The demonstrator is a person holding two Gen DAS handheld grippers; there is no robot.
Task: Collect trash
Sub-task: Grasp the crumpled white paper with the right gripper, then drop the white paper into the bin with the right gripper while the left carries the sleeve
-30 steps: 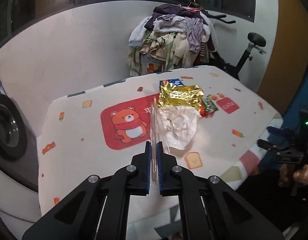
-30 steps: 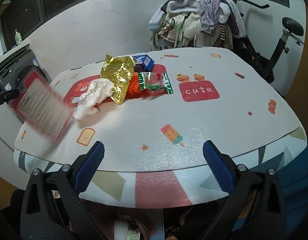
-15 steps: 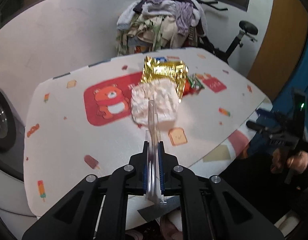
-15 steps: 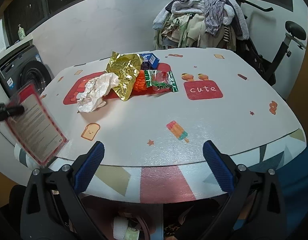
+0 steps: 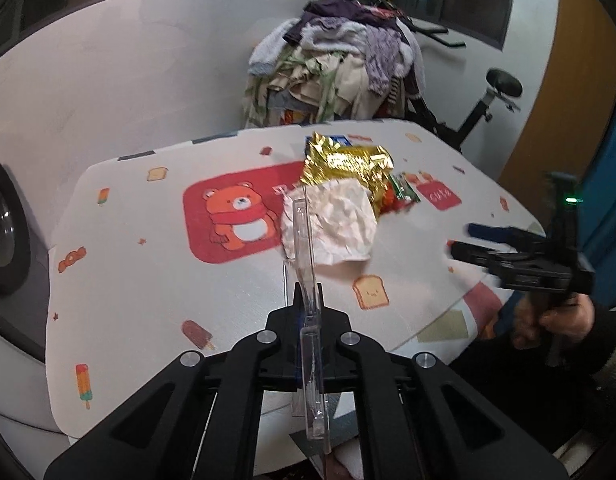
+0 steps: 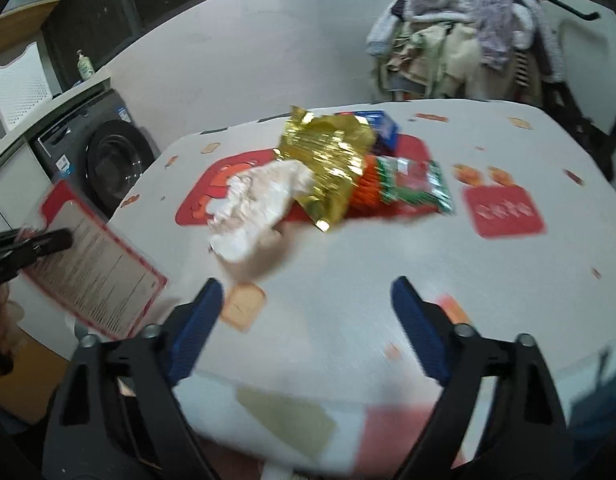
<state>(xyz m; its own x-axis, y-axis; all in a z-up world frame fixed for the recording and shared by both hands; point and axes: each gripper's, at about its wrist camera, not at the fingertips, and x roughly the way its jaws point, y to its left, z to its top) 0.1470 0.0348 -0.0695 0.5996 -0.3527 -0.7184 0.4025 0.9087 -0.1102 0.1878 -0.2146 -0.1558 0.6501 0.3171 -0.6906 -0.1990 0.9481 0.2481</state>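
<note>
A heap of trash lies mid-table: a crumpled white paper [image 5: 339, 224] [image 6: 260, 200], a gold foil wrapper [image 5: 347, 168] [image 6: 327, 156], a green-and-red snack packet [image 6: 415, 186] [image 5: 403, 190] and a blue box [image 6: 381, 126]. My left gripper [image 5: 308, 296] is shut on a clear plastic card holder [image 5: 306, 248], seen edge-on just short of the paper. In the right wrist view that holder shows as a red-bordered sheet [image 6: 96, 268] at the left table edge. My right gripper [image 6: 308, 292] hovers over the near table edge with its jaws closing and nothing between them. In the left wrist view it [image 5: 487, 244] is at the right.
The table [image 5: 148, 288] wears a white cloth with a bear print. A washing machine [image 6: 108, 160] stands to the left. Behind the table are a pile of clothes [image 5: 339, 68] and an exercise bike [image 5: 503, 84]. A hand [image 5: 555, 316] holds the right gripper.
The right gripper has come in over the table toward the trash heap and its jaws have narrowed. The left gripper, still holding the card holder, has sunk a little.
</note>
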